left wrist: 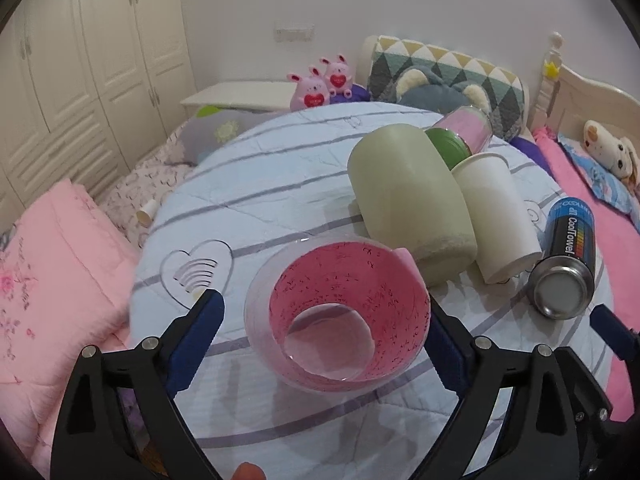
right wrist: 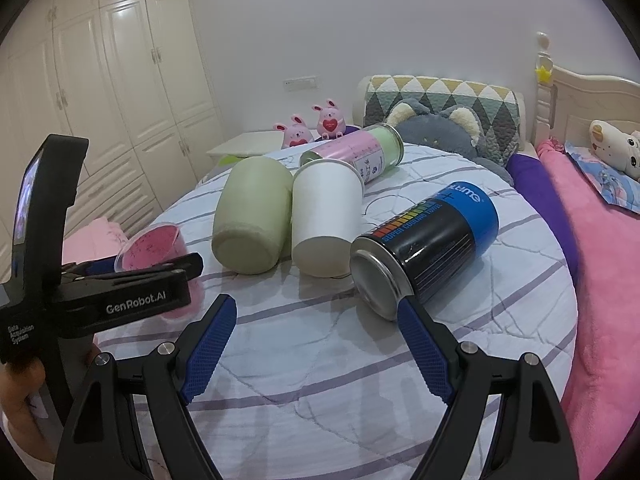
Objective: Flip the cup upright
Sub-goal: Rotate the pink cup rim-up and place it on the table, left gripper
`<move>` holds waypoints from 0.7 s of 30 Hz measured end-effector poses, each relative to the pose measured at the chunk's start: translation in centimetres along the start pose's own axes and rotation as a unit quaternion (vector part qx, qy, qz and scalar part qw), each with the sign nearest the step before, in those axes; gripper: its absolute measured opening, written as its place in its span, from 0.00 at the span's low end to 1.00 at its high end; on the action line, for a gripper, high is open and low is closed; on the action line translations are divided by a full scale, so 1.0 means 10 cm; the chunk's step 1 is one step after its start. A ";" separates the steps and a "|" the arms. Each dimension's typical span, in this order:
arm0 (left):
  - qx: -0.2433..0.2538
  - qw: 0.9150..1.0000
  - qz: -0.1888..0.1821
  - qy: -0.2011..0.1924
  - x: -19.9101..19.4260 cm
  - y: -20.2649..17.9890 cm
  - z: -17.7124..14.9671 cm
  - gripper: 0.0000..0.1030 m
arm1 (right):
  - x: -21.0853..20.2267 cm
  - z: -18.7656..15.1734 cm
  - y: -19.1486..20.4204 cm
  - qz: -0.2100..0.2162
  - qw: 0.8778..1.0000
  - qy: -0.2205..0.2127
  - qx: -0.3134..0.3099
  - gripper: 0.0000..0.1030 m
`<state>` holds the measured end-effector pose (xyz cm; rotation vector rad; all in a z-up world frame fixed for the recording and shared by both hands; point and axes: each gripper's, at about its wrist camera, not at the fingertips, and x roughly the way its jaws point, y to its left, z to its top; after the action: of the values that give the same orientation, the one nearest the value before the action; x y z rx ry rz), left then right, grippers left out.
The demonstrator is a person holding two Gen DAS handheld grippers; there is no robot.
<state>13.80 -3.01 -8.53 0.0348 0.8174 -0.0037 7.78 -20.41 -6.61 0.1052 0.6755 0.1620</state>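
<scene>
A clear plastic cup with a pink lining (left wrist: 340, 316) lies tilted on the round table (left wrist: 280, 184), mouth toward the left wrist camera. My left gripper (left wrist: 324, 332) is open with its blue fingers (left wrist: 200, 332) on either side of the cup; the right finger touches the cup's wall, the left stands apart. In the right wrist view the cup (right wrist: 154, 248) shows at the left, between the left gripper's fingers. My right gripper (right wrist: 316, 320) is open and empty, its right fingertip (right wrist: 412, 320) just beside a lying black and blue can (right wrist: 432, 248).
On the quilted table lie a pale green cup (left wrist: 408, 200), a white paper cup (left wrist: 496, 216), a pink and green jar (left wrist: 460, 132) and the can (left wrist: 568, 264). Pink bedding (left wrist: 52, 280) lies left, a pink blanket (right wrist: 600, 280) right. Wardrobes (right wrist: 120, 100) stand at the left.
</scene>
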 end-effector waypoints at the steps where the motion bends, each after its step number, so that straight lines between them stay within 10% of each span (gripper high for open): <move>1: 0.005 1.000 0.004 -0.003 -0.02 0.00 -0.01 0.92 | -0.01 0.00 0.00 0.001 1.000 -0.001 0.000 0.82; 21: 0.018 0.994 -0.010 -0.105 -0.99 0.03 -0.23 1.00 | -0.60 0.00 0.16 -0.020 0.998 -0.064 -0.007 0.82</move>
<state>5.40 -2.77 -2.89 0.0594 0.6081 -0.0415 2.97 -19.97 -2.70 0.0871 0.5484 0.1211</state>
